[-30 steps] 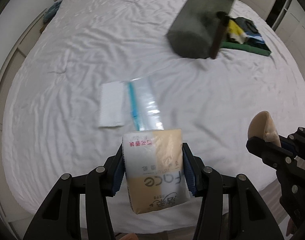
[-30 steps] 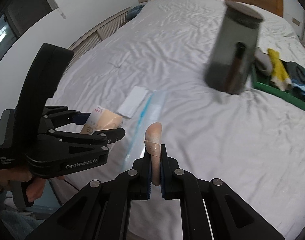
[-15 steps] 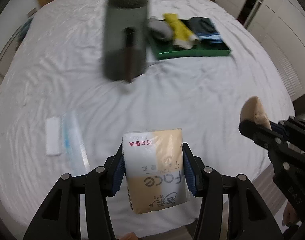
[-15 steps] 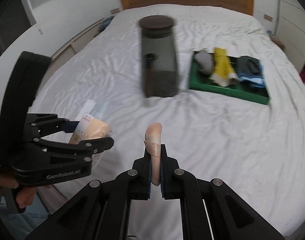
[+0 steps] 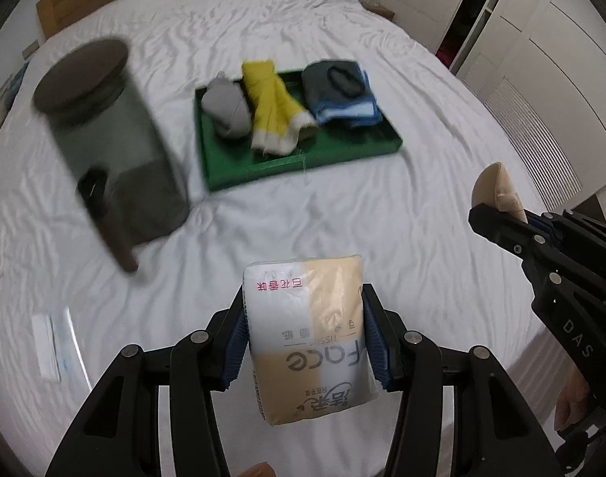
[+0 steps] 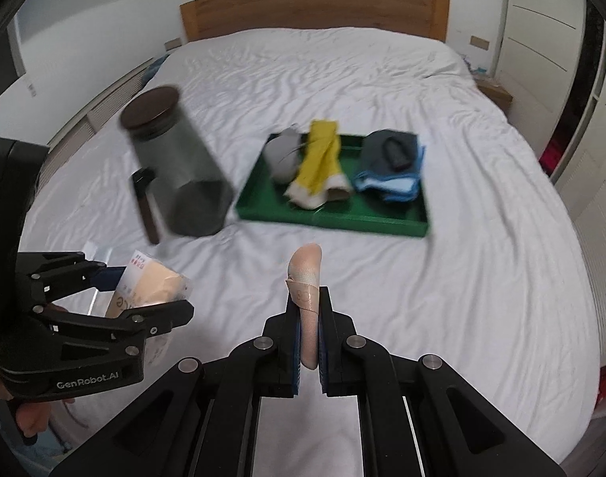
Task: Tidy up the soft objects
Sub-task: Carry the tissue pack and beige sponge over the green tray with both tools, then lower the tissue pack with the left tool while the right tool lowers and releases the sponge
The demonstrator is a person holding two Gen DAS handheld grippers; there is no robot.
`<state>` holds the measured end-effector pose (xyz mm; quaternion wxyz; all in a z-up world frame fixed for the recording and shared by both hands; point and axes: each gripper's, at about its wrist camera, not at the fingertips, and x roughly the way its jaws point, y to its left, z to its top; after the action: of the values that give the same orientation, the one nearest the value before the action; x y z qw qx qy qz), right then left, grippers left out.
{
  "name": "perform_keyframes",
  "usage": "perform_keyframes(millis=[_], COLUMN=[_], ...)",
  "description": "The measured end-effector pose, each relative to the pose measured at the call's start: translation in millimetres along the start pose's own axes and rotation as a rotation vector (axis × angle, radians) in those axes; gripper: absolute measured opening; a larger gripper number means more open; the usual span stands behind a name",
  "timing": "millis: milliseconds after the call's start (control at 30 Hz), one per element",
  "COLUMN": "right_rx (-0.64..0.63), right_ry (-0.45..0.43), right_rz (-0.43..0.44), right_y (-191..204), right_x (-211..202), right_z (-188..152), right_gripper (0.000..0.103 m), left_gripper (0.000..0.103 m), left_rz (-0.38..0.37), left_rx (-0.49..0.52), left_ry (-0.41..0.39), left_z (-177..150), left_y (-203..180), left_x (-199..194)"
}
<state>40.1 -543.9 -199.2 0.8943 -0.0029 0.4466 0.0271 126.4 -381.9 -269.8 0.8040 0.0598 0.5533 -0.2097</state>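
The left gripper (image 5: 305, 338) clamps a tissue pack (image 5: 307, 330) at 6 o'clock; the right gripper (image 6: 307, 314) pinches a beige pad (image 6: 306, 278) (both above the bed (image 6: 442, 278)), green tray (image 6: 331, 218) at 12.

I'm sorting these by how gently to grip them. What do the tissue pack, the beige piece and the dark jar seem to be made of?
Tissue pack: thin glossy plastic film over soft paper; it crinkles and dents between the left fingers.
Beige piece: matte, fabric-like, probably foam padding; squeezed thin.
Dark jar: smoky, see-through wall, glass or hard plastic; dark matte lid, maybe wood. Blur leaves this open.
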Motion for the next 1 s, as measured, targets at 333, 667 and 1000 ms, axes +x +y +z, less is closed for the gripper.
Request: perform_keyframes(millis=[333,667,1000], right_rx=[-0.011,0.001,0.006], right_ry=[-0.08,-0.117,-0.039], right_rz=[-0.069,-0.055,-0.031], right_y=[-52,-78,-98], right_x=[42,115,224], right_z=[55,95,121], right_gripper=[0.006,0.006,0.006], left_gripper=[0.046,0.046,0.046], left_rz=[0.036,0.077,0.114], left_rx=[-0.071,-0.157,-0.186], left_ry=[-0.115,-0.173,-0.144], left_z=[82,131,152], left_y=[0,27,31], left_x=[39,78,134])
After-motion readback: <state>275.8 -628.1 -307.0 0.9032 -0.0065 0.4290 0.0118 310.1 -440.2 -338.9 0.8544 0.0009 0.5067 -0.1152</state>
